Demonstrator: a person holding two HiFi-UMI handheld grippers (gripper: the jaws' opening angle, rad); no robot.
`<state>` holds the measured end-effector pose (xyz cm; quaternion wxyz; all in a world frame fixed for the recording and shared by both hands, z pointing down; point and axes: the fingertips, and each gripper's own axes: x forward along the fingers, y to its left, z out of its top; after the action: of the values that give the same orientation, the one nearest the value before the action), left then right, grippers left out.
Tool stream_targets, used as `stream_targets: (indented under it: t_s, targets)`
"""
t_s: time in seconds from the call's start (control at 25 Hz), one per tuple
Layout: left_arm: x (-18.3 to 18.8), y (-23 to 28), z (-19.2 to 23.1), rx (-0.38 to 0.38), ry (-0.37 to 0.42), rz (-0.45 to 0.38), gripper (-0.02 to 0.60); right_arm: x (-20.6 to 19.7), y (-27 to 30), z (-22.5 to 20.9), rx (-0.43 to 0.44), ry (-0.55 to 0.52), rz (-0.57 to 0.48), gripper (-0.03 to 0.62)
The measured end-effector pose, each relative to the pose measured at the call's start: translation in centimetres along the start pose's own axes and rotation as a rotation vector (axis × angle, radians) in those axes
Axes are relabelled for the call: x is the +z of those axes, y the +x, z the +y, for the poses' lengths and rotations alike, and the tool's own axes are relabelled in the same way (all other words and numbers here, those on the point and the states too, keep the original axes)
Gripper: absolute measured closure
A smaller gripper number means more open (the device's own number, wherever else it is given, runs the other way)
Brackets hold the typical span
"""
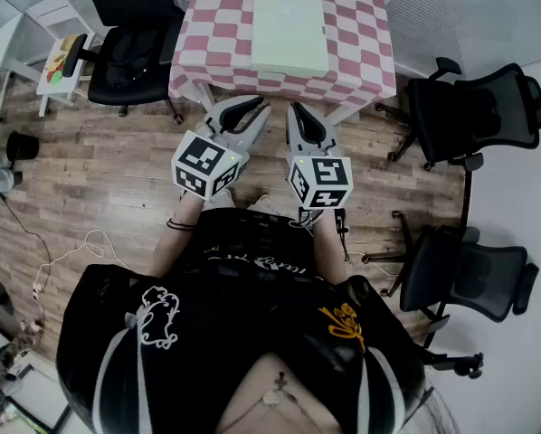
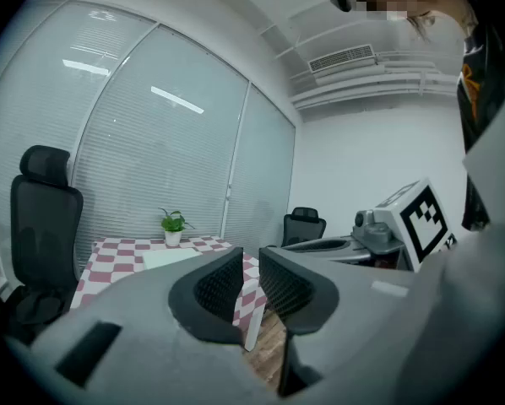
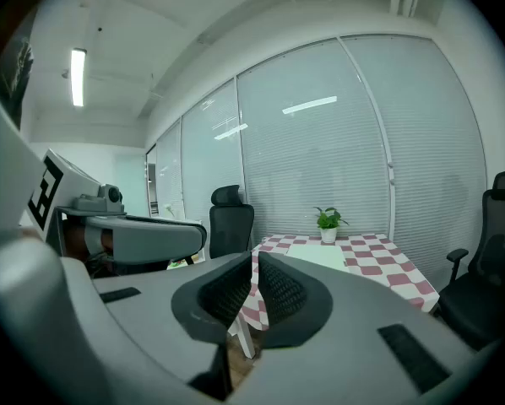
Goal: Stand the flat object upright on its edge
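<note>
Evidently poised to begin, a person holds the left hand-held gripper [image 1: 255, 108] and the right hand-held gripper [image 1: 297, 109] side by side, both closed on nothing, short of the checked worktop [image 1: 365, 27]; the pale flat object [image 1: 290, 33] lies flat at its middle, untouched.

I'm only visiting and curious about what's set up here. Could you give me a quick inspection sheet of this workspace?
Surface: table under a pink-and-white checked cloth, standing on a wooden floor.
Job's things: pale flat object lying flat on the cloth, not yet stood up.
Clutter: small potted plant at the table's far side.
Grippers: left gripper and right gripper both shut, empty, held short of the table.
Cables: white cable loose on the floor, to the person's left.
Surroundings: black office chairs around the table; blinds on the glass walls.
</note>
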<state>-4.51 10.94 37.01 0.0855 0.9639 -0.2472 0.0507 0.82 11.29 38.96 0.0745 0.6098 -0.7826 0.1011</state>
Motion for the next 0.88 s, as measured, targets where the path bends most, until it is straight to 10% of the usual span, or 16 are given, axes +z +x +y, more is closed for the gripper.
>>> stream_targets:
  t_s: [0.88]
  targets:
    - [-1.0, 1.2, -1.9, -0.009, 0.030, 0.039, 0.528, -0.8, -1.8, -1.9, -0.022, 0.052, -0.015, 0.563]
